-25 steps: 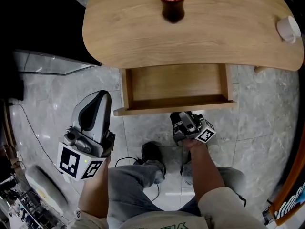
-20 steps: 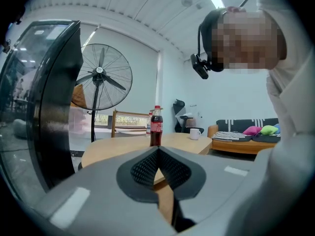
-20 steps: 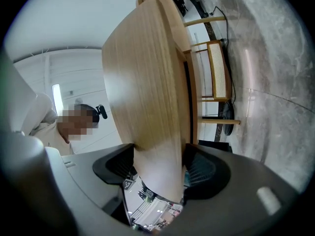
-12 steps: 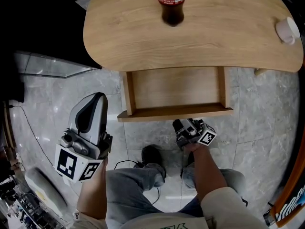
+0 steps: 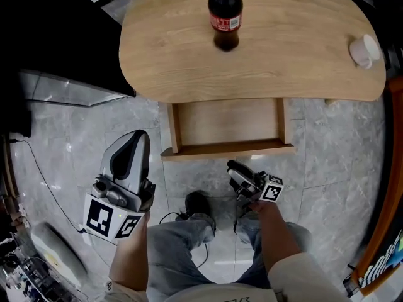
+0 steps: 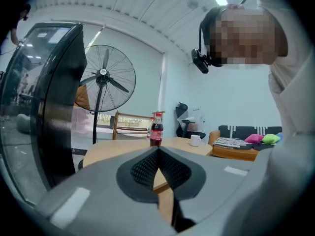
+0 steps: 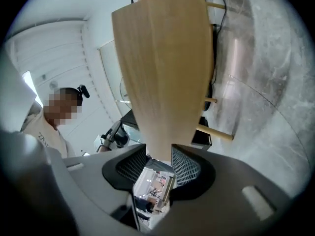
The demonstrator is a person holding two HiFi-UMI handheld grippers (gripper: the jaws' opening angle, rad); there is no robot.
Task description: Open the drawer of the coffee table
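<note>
The light-wood coffee table [image 5: 296, 61] has its drawer [image 5: 227, 123] pulled out toward me, and the drawer's inside is bare. My right gripper [image 5: 232, 167] hovers just below the drawer front [image 5: 227, 150], a little apart from it. In the right gripper view its jaws [image 7: 158, 154] have just been closing but still stand apart, with nothing between the pads; the drawer's wood [image 7: 162, 73] lies ahead of them. My left gripper [image 5: 137, 135] is held left of the drawer over the floor, its pads [image 6: 157, 150] touching and empty.
A cola bottle [image 5: 225, 19] stands at the table's far edge and a white cup [image 5: 364, 50] at its right end. A black cabinet [image 5: 56, 36] fills the upper left. My legs and a dark shoe [image 5: 200, 203] are below the drawer, on grey marble floor [image 5: 340, 150].
The right gripper has drawn back from under the drawer front toward me, and its jaws are narrower. The left gripper has risen slightly. The drawer stays open.
</note>
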